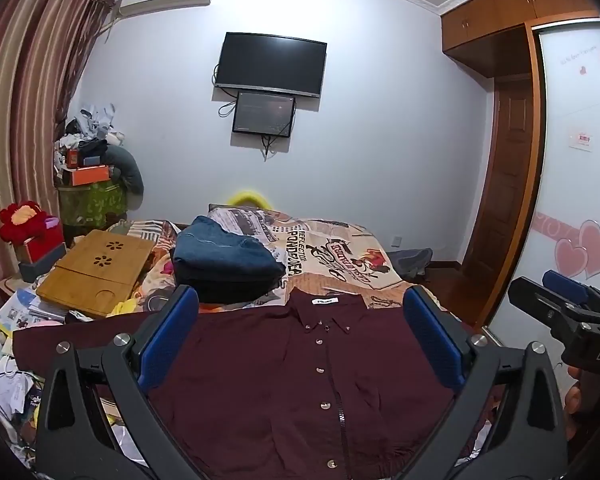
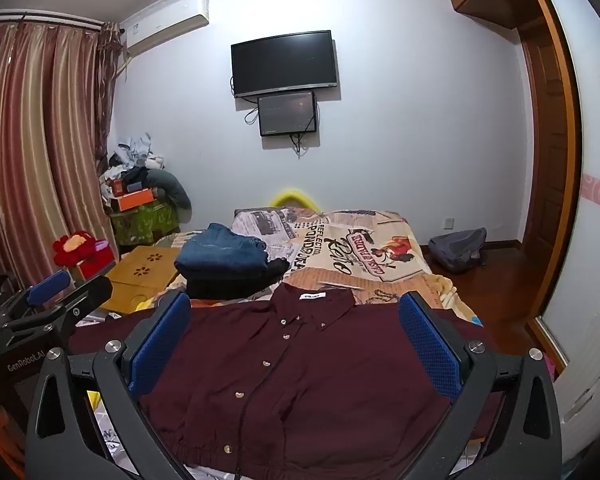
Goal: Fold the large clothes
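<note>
A dark maroon button-up shirt (image 1: 260, 380) (image 2: 320, 380) lies flat and face up on the bed, its collar with a white label at the far end and its sleeves spread to the sides. My left gripper (image 1: 300, 294) hovers above the shirt's front, open wide, with nothing between its blue pads (image 1: 168, 336). Beside it my right gripper (image 2: 294, 298) hangs over the same shirt, also open wide and holding nothing. Each gripper shows at the edge of the other's view: the right gripper (image 1: 540, 286) at the right, the left gripper (image 2: 86, 284) at the left.
A stack of folded jeans and dark clothes (image 1: 228, 264) (image 2: 228, 260) sits on the printed bed cover (image 1: 340, 256) beyond the collar. A wooden lap tray (image 1: 100, 272) lies at the left among papers. A grey backpack (image 2: 458, 254) lies on the floor at the right, near the wardrobe.
</note>
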`<state>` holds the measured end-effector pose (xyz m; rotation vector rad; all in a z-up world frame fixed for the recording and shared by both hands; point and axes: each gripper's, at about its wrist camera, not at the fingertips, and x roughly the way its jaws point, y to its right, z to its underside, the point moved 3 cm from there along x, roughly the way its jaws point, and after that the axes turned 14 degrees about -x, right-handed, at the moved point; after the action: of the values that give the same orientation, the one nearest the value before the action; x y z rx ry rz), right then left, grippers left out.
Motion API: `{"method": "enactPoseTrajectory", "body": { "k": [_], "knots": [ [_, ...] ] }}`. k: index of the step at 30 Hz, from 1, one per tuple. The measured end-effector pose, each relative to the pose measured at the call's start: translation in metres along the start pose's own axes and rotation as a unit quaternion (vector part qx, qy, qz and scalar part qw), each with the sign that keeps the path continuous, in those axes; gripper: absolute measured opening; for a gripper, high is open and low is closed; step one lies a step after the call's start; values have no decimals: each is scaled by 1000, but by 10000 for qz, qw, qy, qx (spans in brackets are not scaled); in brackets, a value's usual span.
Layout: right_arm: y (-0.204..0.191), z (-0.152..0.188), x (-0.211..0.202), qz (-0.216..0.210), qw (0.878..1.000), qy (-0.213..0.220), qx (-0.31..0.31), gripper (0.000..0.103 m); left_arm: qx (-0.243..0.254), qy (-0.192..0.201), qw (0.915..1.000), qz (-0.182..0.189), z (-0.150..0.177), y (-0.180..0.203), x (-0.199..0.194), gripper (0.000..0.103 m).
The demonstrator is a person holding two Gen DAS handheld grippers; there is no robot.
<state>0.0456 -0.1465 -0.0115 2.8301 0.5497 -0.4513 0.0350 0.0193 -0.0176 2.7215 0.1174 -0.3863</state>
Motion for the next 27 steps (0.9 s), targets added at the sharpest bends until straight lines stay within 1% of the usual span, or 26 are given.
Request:
{"method": "enactPoseTrajectory", "body": {
  "k": [27],
  "knots": [
    [3, -1, 3, -15, 10000, -55, 28, 103, 102, 73, 9999, -11, 0, 5, -1, 103]
  ]
}}
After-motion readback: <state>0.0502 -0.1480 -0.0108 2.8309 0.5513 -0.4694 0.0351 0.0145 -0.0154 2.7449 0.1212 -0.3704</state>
